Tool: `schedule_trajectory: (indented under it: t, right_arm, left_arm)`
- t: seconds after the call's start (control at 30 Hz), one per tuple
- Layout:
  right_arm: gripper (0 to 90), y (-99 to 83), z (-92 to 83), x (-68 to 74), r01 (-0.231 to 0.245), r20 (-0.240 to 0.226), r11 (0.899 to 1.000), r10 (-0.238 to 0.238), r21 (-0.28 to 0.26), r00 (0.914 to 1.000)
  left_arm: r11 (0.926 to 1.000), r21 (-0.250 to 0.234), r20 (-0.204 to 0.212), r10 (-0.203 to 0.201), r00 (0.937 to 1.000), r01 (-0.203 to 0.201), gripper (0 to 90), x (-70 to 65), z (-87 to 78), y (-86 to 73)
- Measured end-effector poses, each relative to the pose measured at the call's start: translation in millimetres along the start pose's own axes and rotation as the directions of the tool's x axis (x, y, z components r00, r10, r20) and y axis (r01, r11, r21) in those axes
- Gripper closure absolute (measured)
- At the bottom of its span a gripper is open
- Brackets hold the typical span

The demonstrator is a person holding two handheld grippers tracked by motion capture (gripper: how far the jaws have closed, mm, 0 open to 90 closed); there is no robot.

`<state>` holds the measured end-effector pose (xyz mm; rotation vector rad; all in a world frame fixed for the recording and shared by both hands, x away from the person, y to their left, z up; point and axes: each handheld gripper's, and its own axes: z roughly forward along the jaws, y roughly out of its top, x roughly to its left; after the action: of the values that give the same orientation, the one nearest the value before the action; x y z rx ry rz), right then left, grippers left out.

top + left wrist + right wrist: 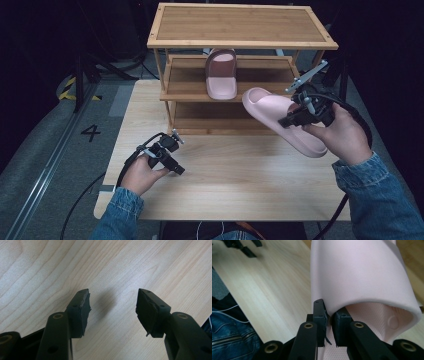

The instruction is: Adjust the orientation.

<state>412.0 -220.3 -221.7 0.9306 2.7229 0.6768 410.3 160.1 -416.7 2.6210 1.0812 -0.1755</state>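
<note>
My right gripper [286, 121] is shut on the strap edge of a pink slipper [280, 117] and holds it in the air above the right side of the table, in front of the wooden shoe rack [240, 42]. In the right gripper view the jaws pinch the slipper [359, 277] strap at my right gripper [330, 315]. A second pink slipper [221, 75] stands on the rack's middle shelf. My left gripper [177, 169] rests low over the table's left part; in its own view the left gripper [112, 307] is open over bare wood.
The light wooden table [225, 185] carries the three-tier rack at its far edge. Grey floor with a painted number [91, 132] lies to the left. The left gripper [244, 247] shows far off in the right gripper view.
</note>
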Motion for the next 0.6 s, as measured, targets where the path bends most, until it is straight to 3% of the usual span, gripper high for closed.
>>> schedule_trajectory:
  t: [0.3,0.6]
  right_arm:
    - [82.2,25.3,3.7,-17.1,-0.004,0.049,1.0,0.005,-0.009,0.9988]
    - [81.9,46.1,18.8,-36.3,-0.037,0.126,0.999,0.037,-0.005,0.9914]
  left_arm:
    - [0.9998,-0.014,0.003,-0.011,0.9999,0.011,44.7,0.2,-1.7,-7.7]
    - [0.9997,-0.016,0.016,-0.019,0.9997,0.019,45.0,3.4,-1.7,-9.6]
